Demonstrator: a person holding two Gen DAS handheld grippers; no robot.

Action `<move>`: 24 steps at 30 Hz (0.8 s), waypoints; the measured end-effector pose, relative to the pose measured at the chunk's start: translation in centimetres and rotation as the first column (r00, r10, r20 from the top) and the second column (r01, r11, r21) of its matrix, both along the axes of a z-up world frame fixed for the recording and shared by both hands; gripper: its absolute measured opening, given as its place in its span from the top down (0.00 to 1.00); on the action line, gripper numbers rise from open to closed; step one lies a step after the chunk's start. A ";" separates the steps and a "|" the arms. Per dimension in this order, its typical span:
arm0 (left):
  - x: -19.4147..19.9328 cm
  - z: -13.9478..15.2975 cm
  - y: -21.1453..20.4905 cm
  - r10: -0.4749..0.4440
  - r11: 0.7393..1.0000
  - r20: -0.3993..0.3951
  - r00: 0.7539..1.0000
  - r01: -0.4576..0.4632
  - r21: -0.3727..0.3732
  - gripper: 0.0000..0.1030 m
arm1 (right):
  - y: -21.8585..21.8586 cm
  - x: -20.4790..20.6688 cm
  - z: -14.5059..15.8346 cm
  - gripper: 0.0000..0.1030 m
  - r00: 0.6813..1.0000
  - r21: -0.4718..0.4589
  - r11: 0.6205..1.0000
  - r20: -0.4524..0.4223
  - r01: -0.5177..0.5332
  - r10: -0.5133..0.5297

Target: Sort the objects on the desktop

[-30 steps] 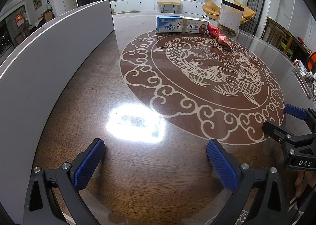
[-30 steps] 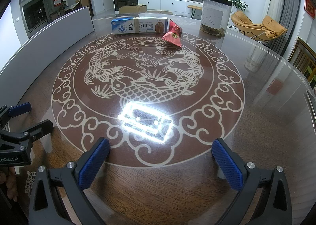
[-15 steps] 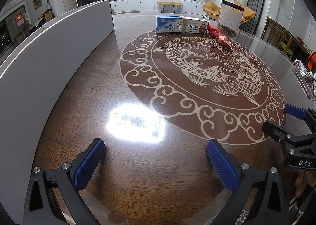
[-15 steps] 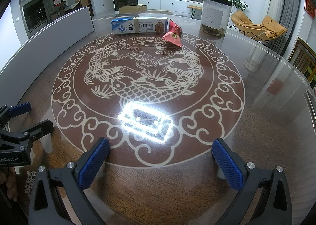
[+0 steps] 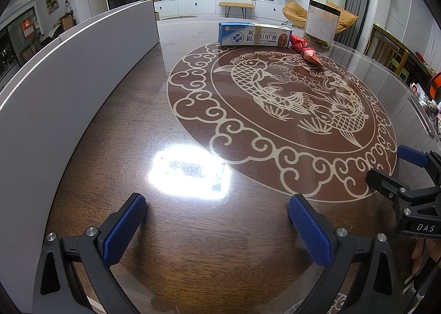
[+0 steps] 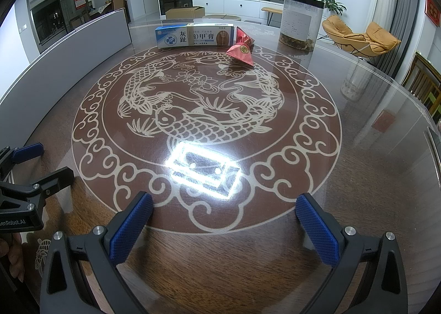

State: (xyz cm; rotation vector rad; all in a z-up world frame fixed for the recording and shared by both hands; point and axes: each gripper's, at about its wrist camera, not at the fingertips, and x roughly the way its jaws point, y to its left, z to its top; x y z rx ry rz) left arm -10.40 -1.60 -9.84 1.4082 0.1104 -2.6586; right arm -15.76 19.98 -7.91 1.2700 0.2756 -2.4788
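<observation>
A blue and white medicine box (image 5: 255, 34) (image 6: 194, 35) with a rubber band stands at the far side of the round glass-topped table (image 5: 193, 231). A red pyramid-shaped packet (image 5: 308, 52) (image 6: 242, 52) lies just right of it, with another red packet (image 6: 244, 35) behind. My left gripper (image 5: 215, 217) is open and empty over the near left of the table. My right gripper (image 6: 223, 217) is open and empty over the near edge. Each gripper shows at the side of the other's view: the right one (image 5: 397, 168) and the left one (image 6: 41, 162).
A tall clear jar (image 5: 321, 24) (image 6: 300, 21) with a black lid stands right of the box. A grey panel (image 5: 69, 79) curves along the table's left side. Bright lamp glare (image 6: 204, 170) lies on the glass. Chairs (image 6: 421, 82) stand at the right.
</observation>
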 end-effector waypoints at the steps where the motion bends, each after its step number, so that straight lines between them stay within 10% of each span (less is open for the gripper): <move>1: 0.0 0.0 0.0 0.000 1.000 0.000 1.000 0.000 0.000 0.00 | 0.0 0.0 0.0 0.00 1.000 0.000 1.000 0.000 0.000 0.000; 24: -0.1 0.0 0.0 0.000 1.000 0.000 1.000 0.000 0.000 0.00 | -0.3 -4.7 0.4 0.00 0.999 -0.071 0.997 0.040 0.007 -0.004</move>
